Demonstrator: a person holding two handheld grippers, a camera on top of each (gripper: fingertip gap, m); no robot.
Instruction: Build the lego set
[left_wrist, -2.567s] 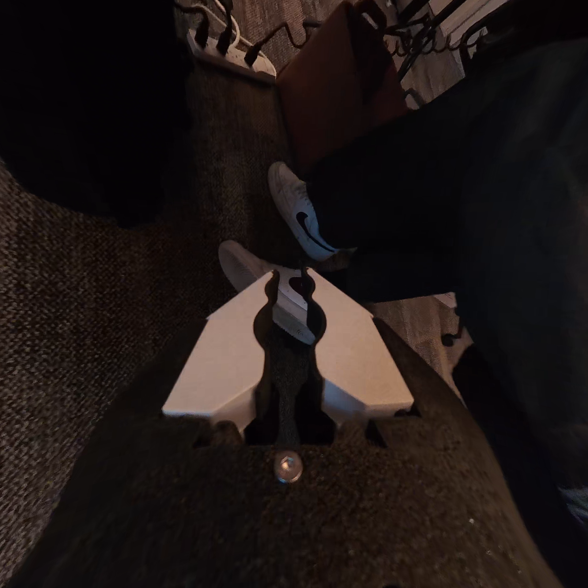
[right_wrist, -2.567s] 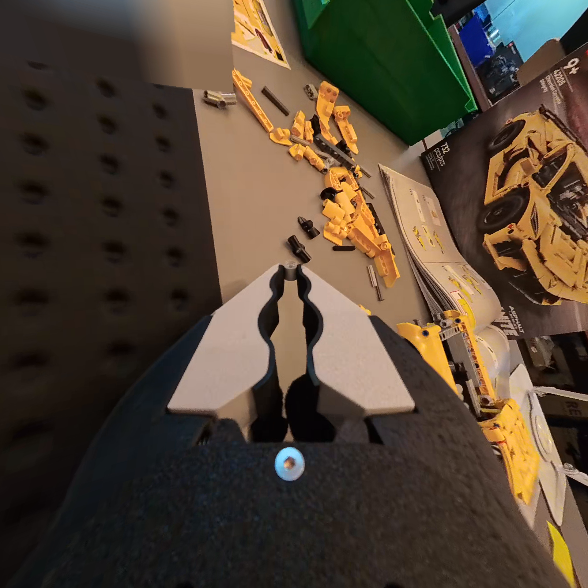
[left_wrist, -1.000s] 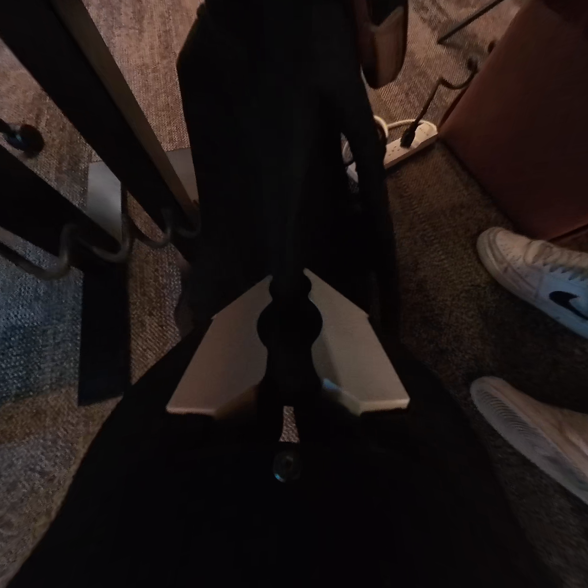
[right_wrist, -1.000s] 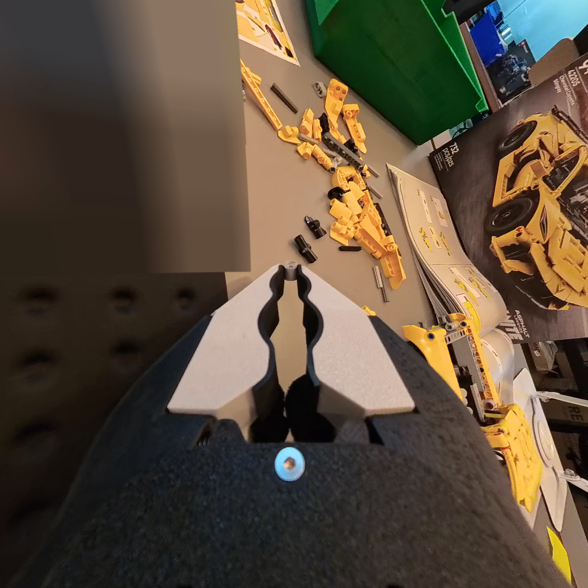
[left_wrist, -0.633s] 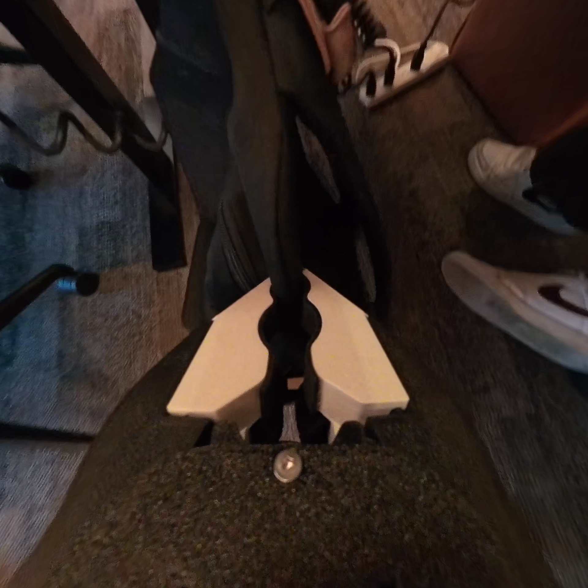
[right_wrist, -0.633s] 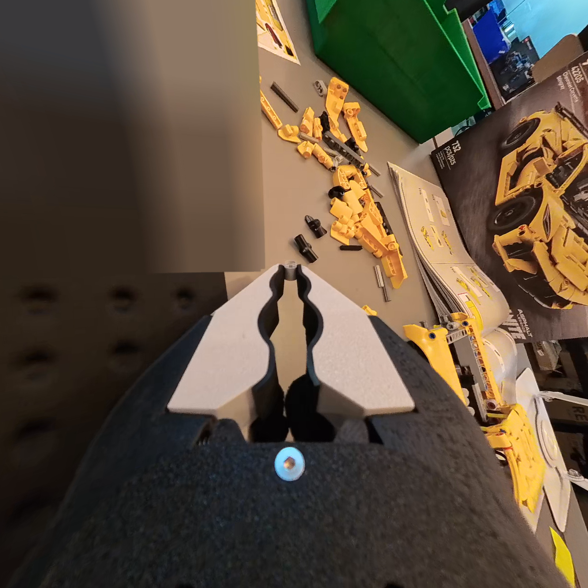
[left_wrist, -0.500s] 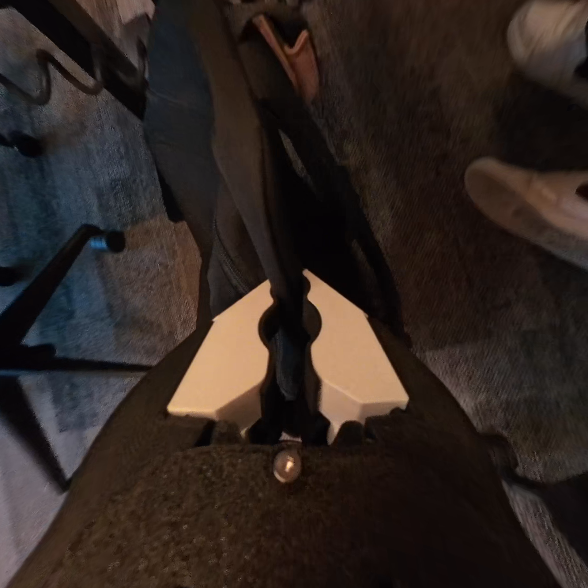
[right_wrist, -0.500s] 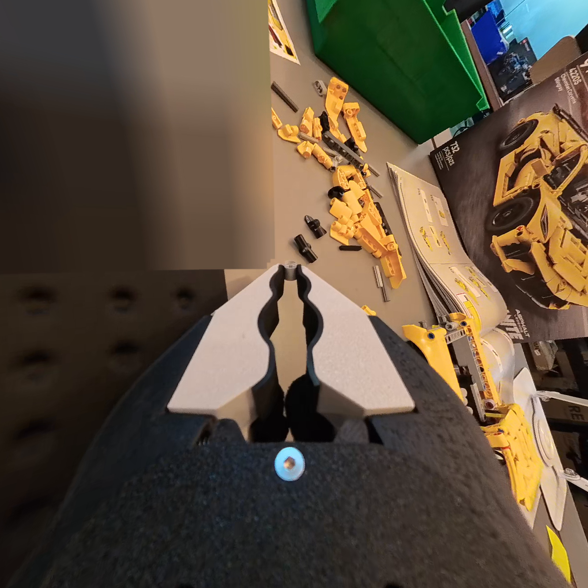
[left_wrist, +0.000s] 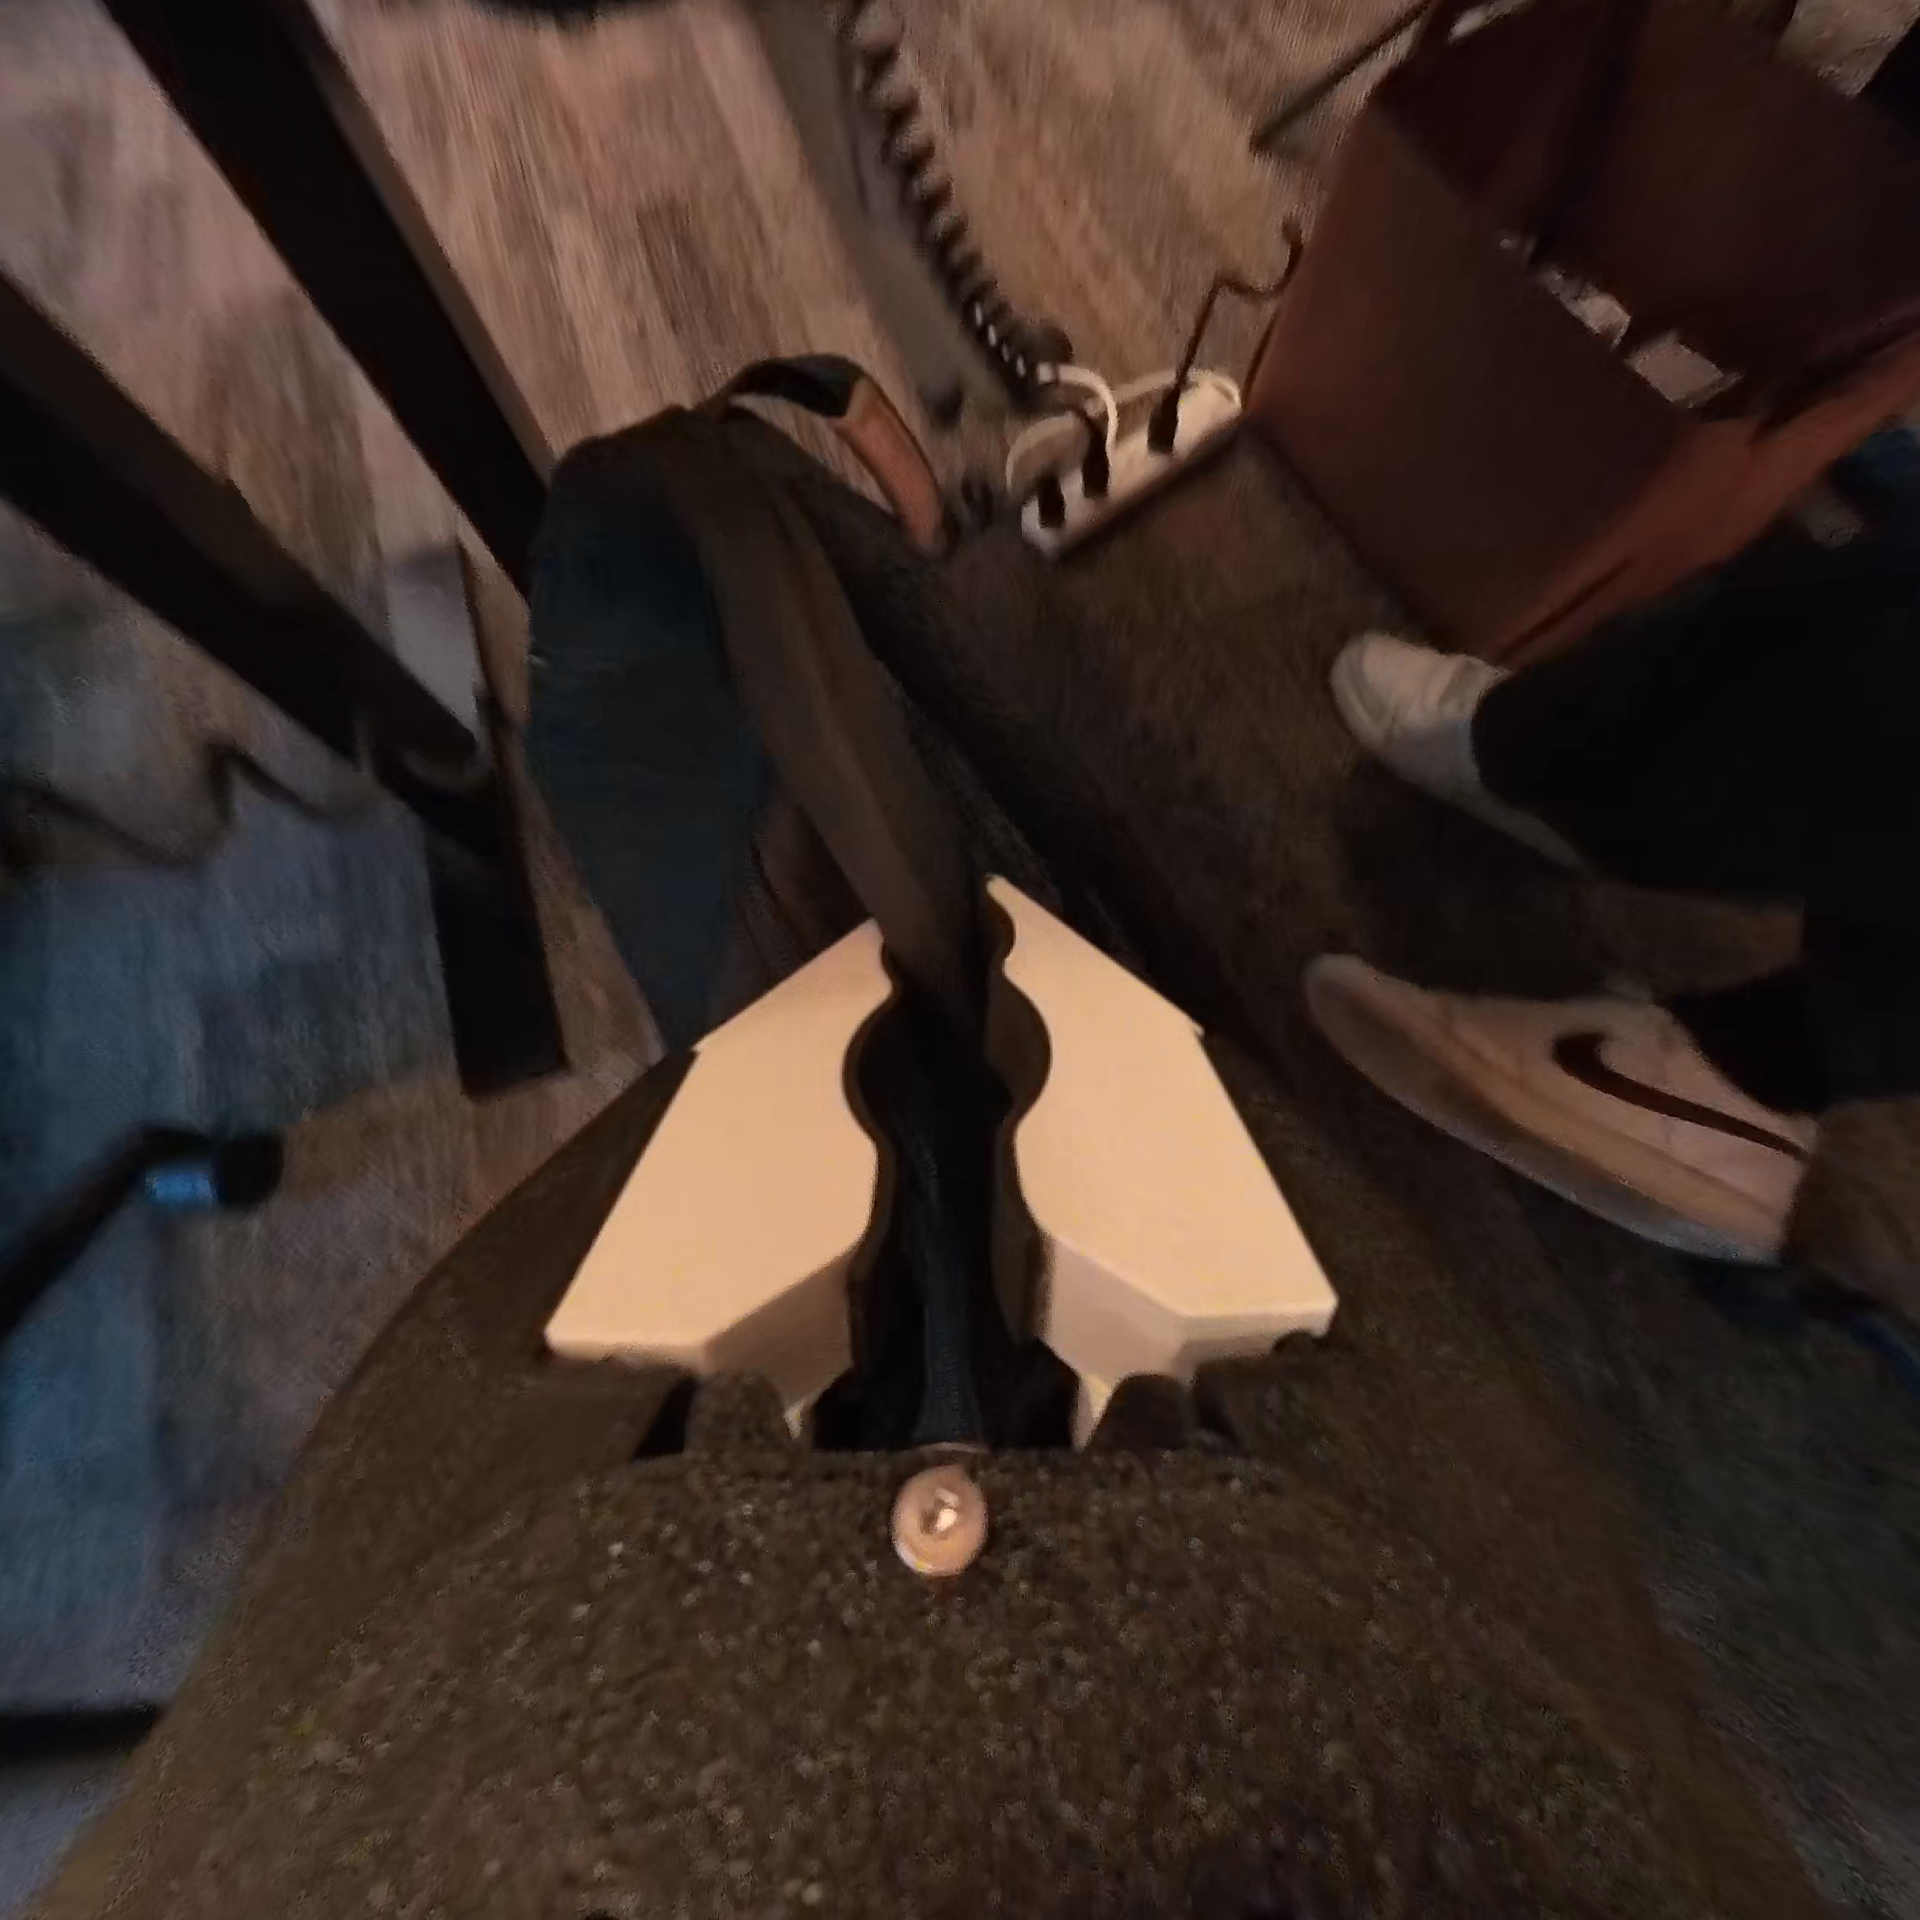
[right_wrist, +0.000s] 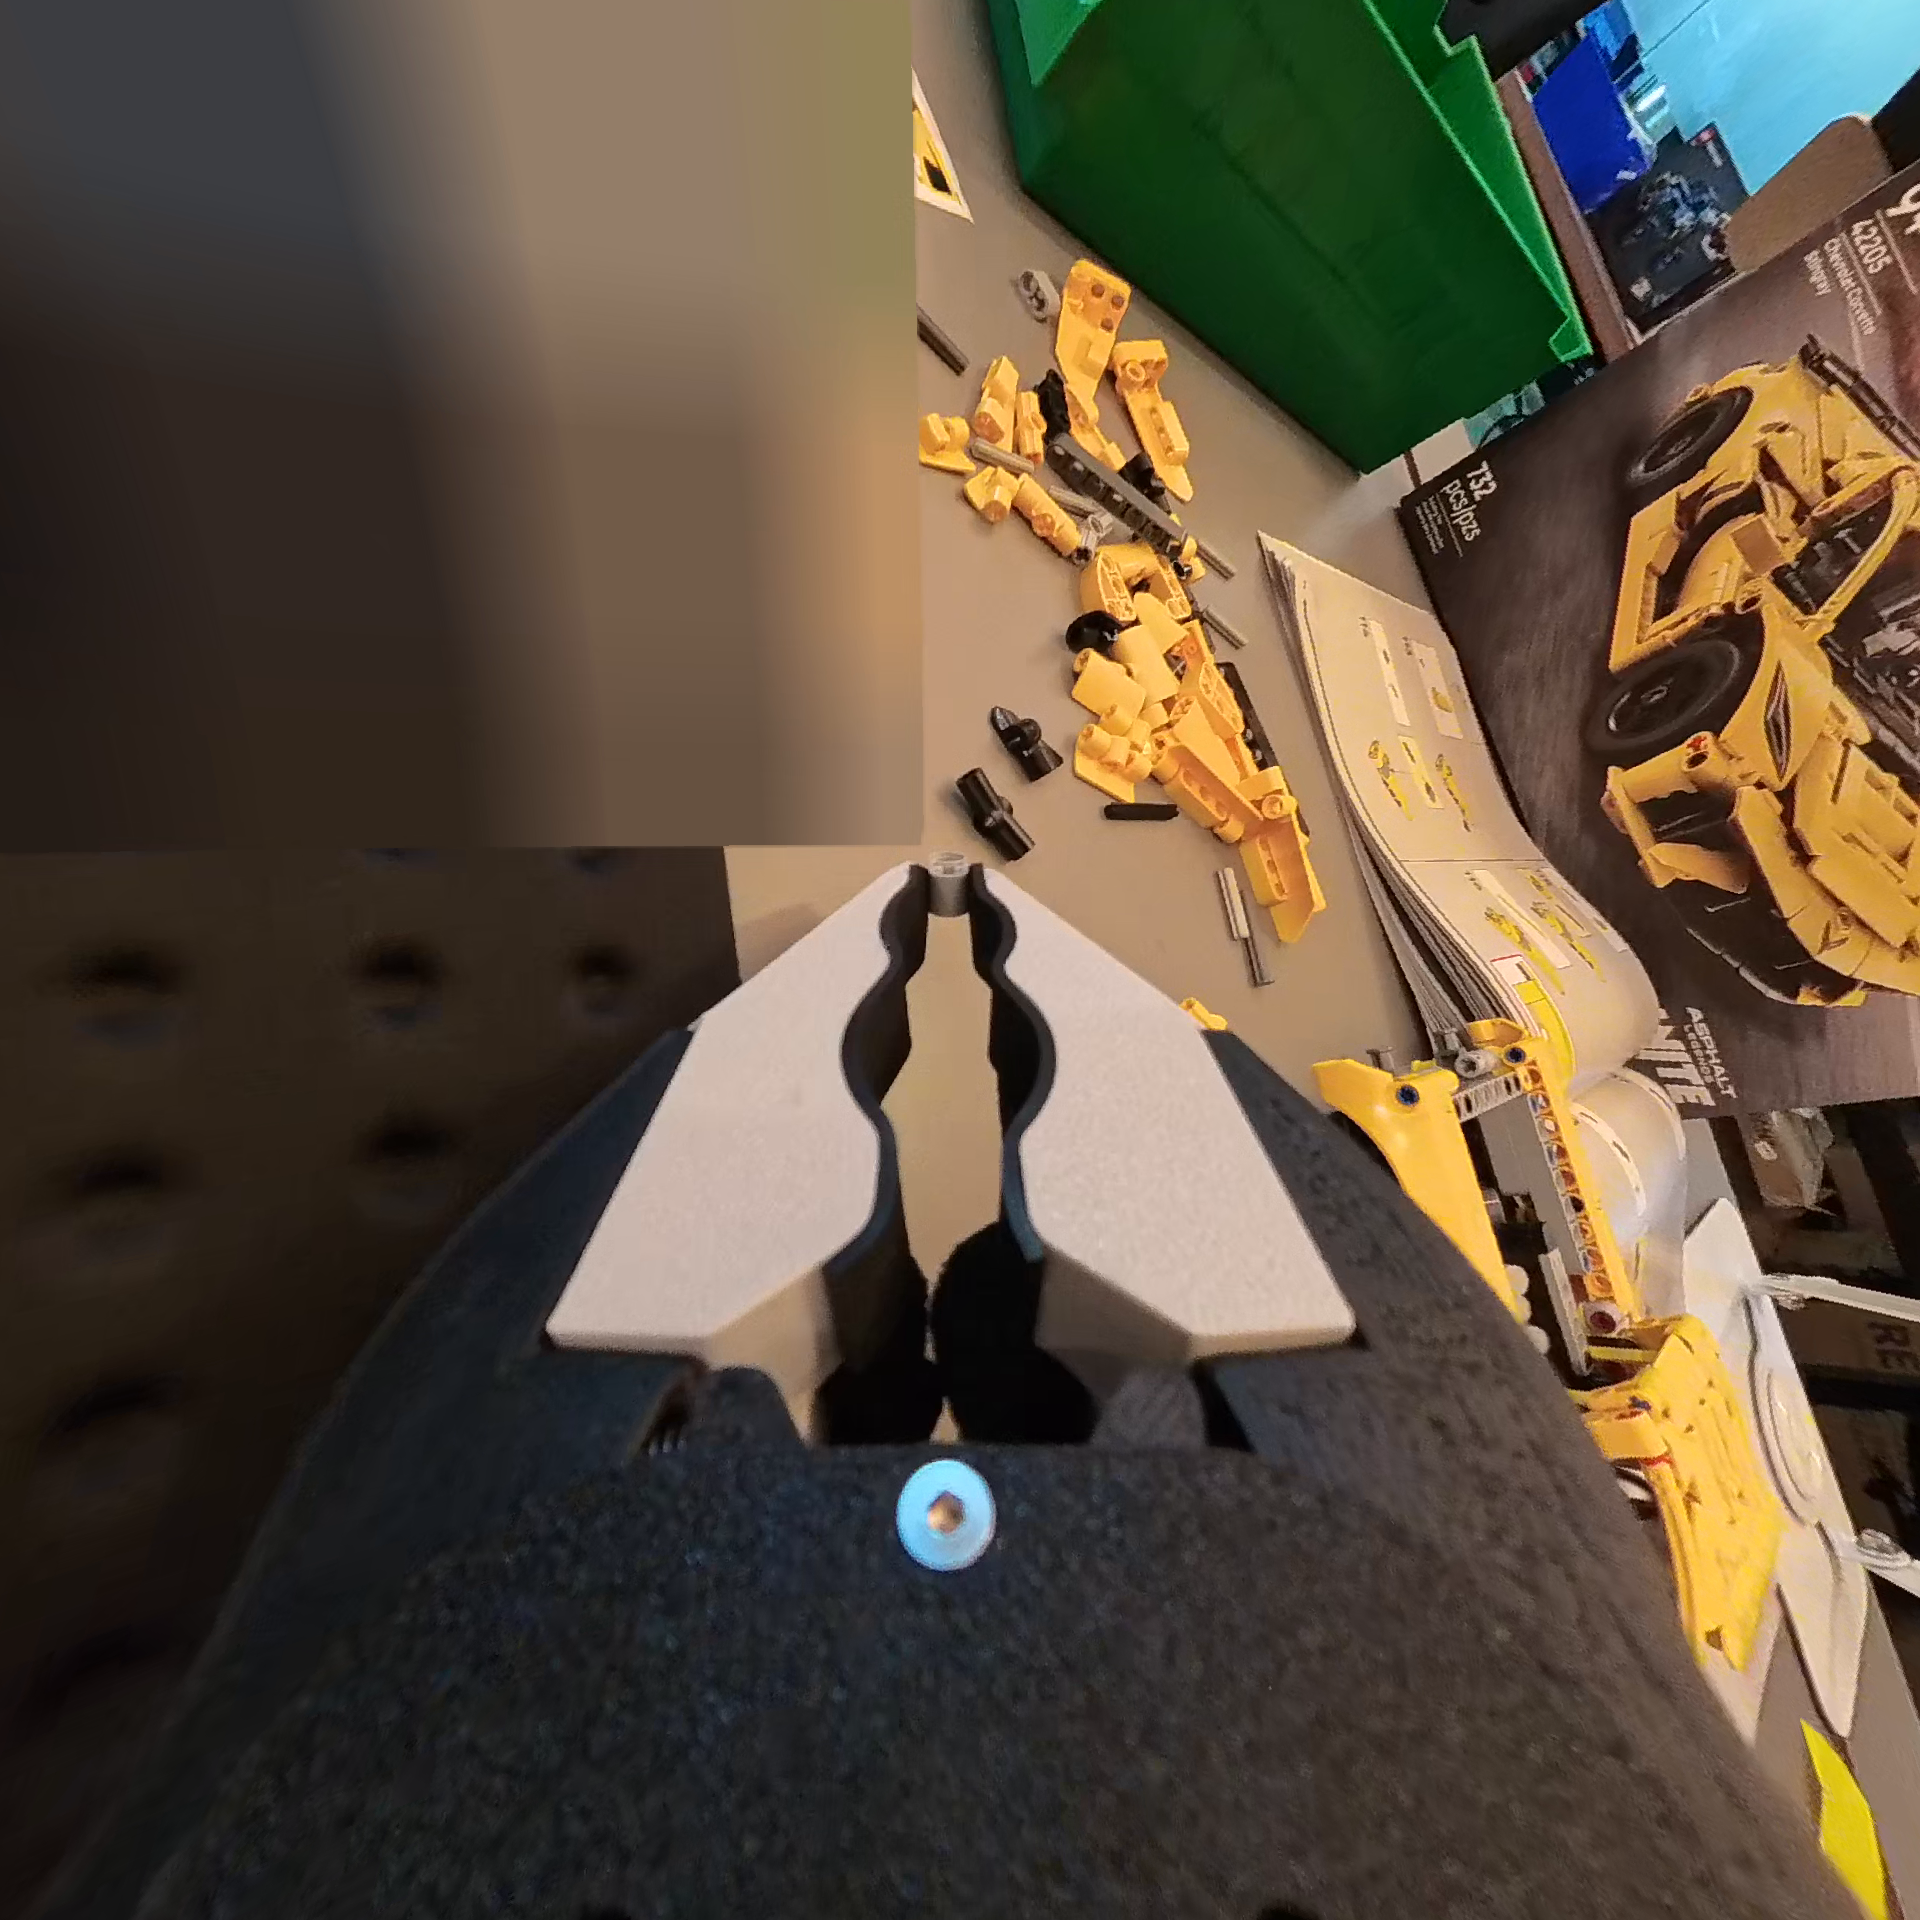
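Observation:
My right gripper (right_wrist: 948, 885) is shut on a small grey lego piece (right_wrist: 947, 862) held at its tips, above the near edge of the grey table (right_wrist: 997, 582). Loose yellow and black lego pieces (right_wrist: 1153, 665) lie ahead of it, and two black connectors (right_wrist: 992, 805) lie closest. A partly built yellow car (right_wrist: 1621, 1340) sits to the right. My left gripper (left_wrist: 940, 914) points down at the carpet under the table. Its jaws stand nearly together with nothing seen held. The picture is dark and blurred.
An open instruction booklet (right_wrist: 1455, 790), the set's box (right_wrist: 1714, 623) and a green bin (right_wrist: 1278, 187) stand behind the pieces. A dark perforated board (right_wrist: 260, 1039) is on the left. On the floor are a dark bag (left_wrist: 665, 707), white shoes (left_wrist: 1538, 1101), a power strip (left_wrist: 1122, 457) and a black table leg (left_wrist: 260, 520).
My left gripper has swung about over the floor, from the shoes to the bag and table leg. My right gripper drifted slightly and still holds the grey piece.

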